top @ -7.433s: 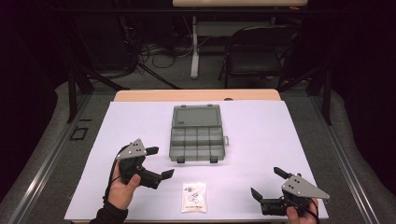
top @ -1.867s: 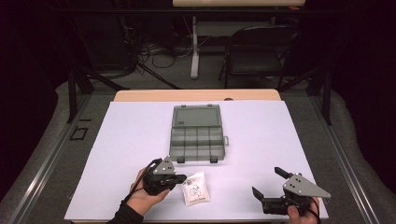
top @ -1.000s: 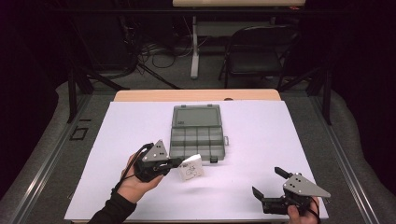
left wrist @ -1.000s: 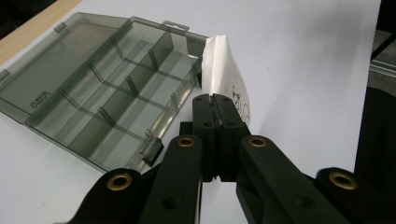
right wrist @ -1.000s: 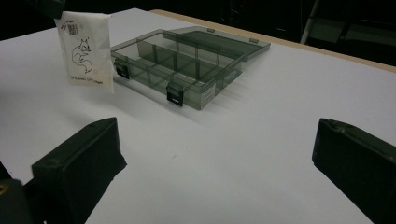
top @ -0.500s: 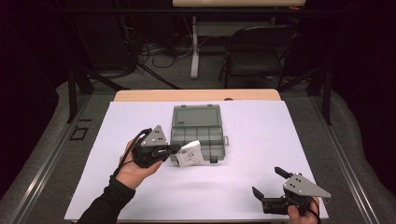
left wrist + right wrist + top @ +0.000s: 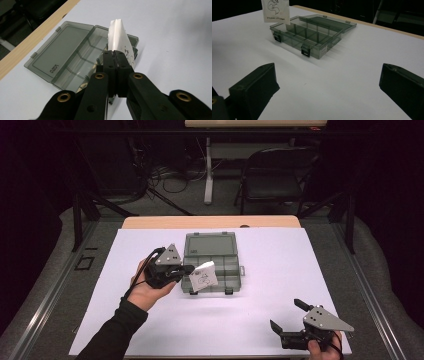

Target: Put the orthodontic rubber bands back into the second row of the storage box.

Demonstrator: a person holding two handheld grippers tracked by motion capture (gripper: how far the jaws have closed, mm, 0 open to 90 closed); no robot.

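Observation:
A small white plastic bag (image 7: 203, 275) with black print hangs in the air over the front left part of a smoky clear compartment box (image 7: 220, 268). My left gripper (image 7: 186, 270) is shut on the bag's edge; in the left gripper view the closed jaws pinch the bag (image 7: 119, 43) above the open box (image 7: 72, 62). The box's lid (image 7: 209, 243) lies open and flat toward the far side. My right gripper (image 7: 284, 315) rests open near the table's front right edge, nothing between its jaws. From the right gripper view the bag (image 7: 275, 10) hovers over the box (image 7: 312, 35).
A white sheet (image 7: 280, 265) covers the table, with a wooden strip (image 7: 210, 222) along its far edge. A folding chair (image 7: 272, 177) and cables stand on the floor beyond. Metal rails run along both sides of the table.
My left gripper has carried the bag up and away from me, from the sheet in front of the box to above the box's front left. The right gripper has stayed still.

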